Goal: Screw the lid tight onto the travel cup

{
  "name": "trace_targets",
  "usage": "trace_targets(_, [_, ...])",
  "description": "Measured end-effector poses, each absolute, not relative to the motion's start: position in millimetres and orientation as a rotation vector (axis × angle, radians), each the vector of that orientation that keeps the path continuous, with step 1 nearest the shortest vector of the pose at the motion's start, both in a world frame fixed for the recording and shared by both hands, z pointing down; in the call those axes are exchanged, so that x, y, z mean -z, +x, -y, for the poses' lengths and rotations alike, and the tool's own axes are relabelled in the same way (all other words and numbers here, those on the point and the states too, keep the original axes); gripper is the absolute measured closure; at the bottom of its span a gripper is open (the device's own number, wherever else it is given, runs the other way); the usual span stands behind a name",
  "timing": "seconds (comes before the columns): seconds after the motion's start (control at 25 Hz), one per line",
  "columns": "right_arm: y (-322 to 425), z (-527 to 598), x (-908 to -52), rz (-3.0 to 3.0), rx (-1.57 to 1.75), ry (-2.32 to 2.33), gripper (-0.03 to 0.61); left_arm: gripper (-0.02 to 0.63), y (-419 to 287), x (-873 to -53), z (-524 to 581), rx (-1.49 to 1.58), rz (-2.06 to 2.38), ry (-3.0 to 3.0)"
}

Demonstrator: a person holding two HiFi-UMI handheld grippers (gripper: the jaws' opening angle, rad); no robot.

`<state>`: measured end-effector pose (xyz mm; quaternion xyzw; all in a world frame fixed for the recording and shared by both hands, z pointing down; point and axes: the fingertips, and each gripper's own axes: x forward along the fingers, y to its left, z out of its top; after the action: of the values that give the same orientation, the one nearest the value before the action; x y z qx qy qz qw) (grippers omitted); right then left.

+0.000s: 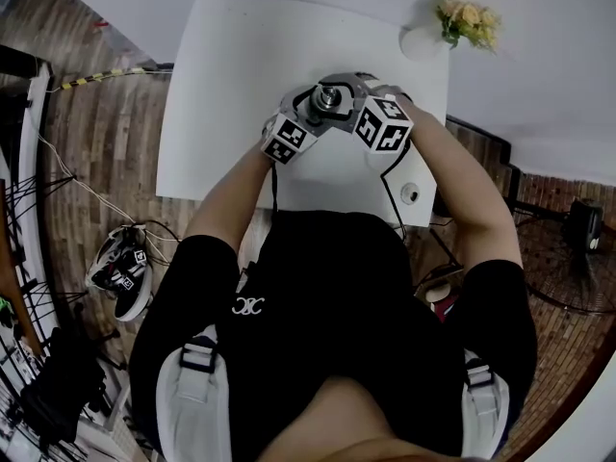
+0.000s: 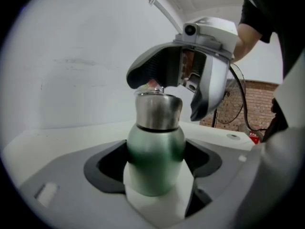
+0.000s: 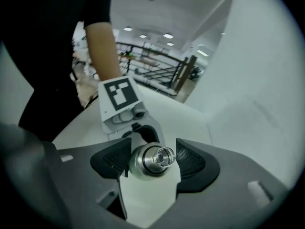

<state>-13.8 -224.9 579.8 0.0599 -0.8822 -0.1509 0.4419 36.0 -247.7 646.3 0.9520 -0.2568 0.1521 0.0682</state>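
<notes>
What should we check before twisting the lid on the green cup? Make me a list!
1. Is the cup clamped in the left gripper? ok.
2. Is the lid sitting on the cup? ok.
3. Is the lid between the jaws of the right gripper? ok.
4. Are those jaws pressing on the lid? cannot tell.
5. Is the lid screwed tight? cannot tell.
6. Are the flowers well away from both grippers? ok.

Left tool [image 2: 155, 168] is clamped tight; right tool [image 3: 153, 160] gapes, tilted downward.
</notes>
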Motion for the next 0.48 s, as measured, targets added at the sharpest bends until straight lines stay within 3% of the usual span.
trace_targets(0.2, [-10.5,220.1,-582.6,1.886,0.684,-0.234,0.294,0.198,39.3,-646.5,248.3,-0.464,0.775,2.864])
trace_targets(0.48, [-0.2,219.9,-607.4,1.687,0.658,-0.428,0.304,0.198,44.6,-646.8,251.7,-0.476,0.787,2.861])
